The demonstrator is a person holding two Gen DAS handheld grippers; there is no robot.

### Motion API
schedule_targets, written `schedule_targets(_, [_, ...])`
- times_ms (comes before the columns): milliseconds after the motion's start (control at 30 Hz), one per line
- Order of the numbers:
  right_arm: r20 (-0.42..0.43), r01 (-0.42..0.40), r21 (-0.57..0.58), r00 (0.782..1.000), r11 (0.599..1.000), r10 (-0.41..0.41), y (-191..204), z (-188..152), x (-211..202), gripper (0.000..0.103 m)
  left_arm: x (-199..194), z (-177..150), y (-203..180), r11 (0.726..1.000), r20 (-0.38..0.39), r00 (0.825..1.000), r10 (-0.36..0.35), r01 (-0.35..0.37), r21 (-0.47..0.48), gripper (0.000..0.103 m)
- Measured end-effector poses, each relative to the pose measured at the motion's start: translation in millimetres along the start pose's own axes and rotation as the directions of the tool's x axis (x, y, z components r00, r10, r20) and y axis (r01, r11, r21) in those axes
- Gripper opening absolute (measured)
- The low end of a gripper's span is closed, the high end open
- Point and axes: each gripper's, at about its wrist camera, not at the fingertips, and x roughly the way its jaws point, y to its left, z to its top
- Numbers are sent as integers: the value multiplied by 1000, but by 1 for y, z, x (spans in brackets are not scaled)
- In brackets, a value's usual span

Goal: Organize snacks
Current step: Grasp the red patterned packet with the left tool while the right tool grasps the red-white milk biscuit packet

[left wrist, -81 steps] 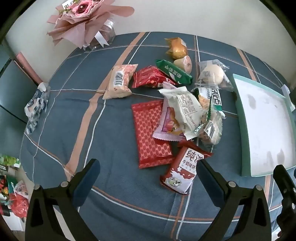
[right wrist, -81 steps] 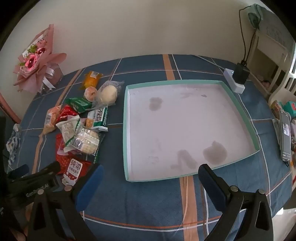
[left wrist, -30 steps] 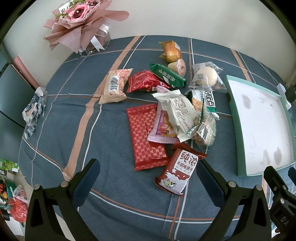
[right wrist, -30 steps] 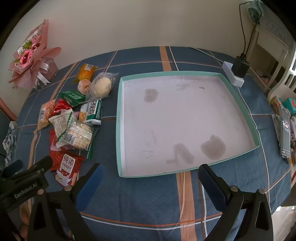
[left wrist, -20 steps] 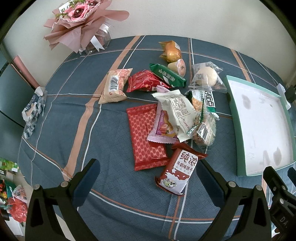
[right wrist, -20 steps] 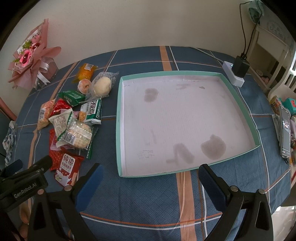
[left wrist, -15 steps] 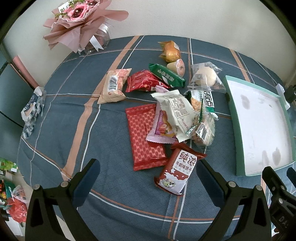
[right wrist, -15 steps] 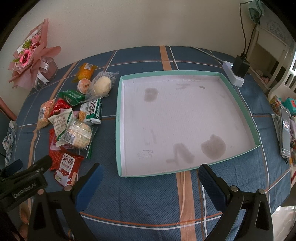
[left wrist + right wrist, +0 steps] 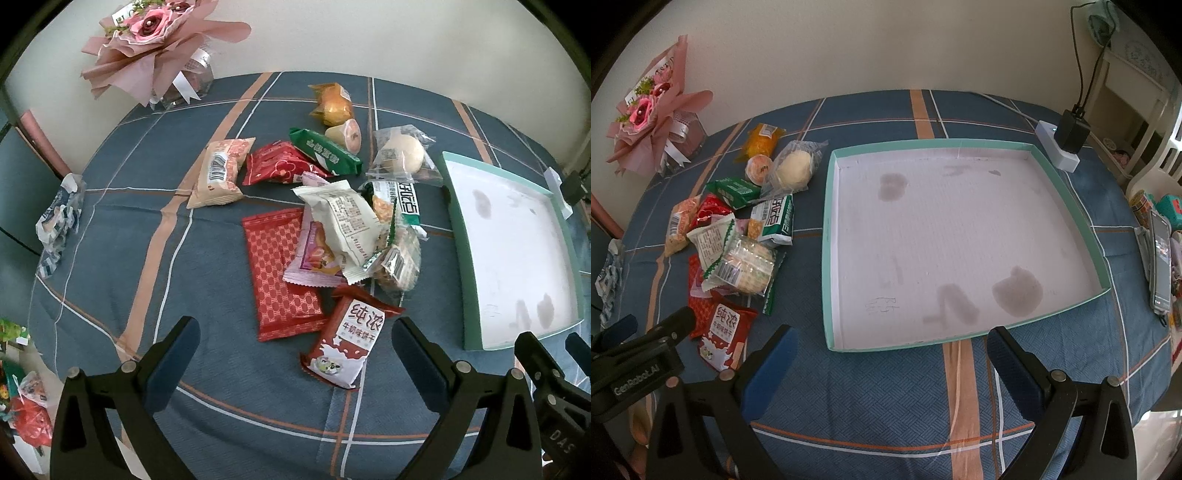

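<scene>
Snacks lie in a loose heap on the blue plaid tablecloth (image 9: 122, 229), and none has reached the teal-rimmed tray (image 9: 1067, 192), whose stained white floor is bare; by that showing the sorting has not begun and every packet is left to move.

From the left of the heap: a beige packet with a barcode (image 9: 218, 171), a red packet with a flower print (image 9: 277, 166), and a large flat red packet with a lattice pattern (image 9: 280, 273). Partly over that lies a pink-and-purple packet (image 9: 314, 258), and a white packet with printed text (image 9: 343, 221) rests on top of it. Behind them sit a green packet (image 9: 325, 151), an orange wrapped snack (image 9: 332, 105) and a small round cake (image 9: 349, 134). Further right are a pale bun in clear wrap (image 9: 402, 155), a green-and-white packet (image 9: 402, 203) and a clear pack of crackers (image 9: 399, 262). Nearest the camera is a red milk-biscuit packet (image 9: 343, 343), lying apart at the heap's front edge.

The left gripper (image 9: 295, 354) hangs above the cloth with its jaws spread wide, holding and touching nothing; the milk-biscuit packet shows between its fingers and looks the likeliest first pick. The right gripper (image 9: 890, 363) is likewise spread wide and empty, poised over the tray's near rim.
</scene>
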Motion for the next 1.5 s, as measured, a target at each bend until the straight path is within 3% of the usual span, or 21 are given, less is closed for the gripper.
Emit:
schedule_targets(300, [-3,-1,-3,1000,1000,1,1,0,1,103,-1,1,5,999,3,999,-41,41,-12,103])
schedule_targets(433, [-18,-27,-25,999,999,27,13,2,3,103,-3,5,27,993,15,997,-74,75,-92,103])
schedule_targets(633, [-65,-120,-41,991,992,117,47,8,13,103,5,9,66,979,9,998,-63,63,-195,103])
schedule_targets(833, [-127,-155,-69,981,986,145,85,10,29,103,21,10,94,960,-25,997,-76,67,-271,103])
schedule_targets(1100, [-214,-183,-90,964,979,160,124,9,59,103,38,16,94,965,-52,995,-88,72,-253,103])
schedule_targets(1400, [-265,-138,-136,959,981,98,148,4,93,103,52,20,91,968,-82,992,-97,75,-240,103])
schedule_targets(1500, [-267,-118,-142,961,983,76,149,2,97,97,56,23,83,973,-93,990,-106,84,-216,103])
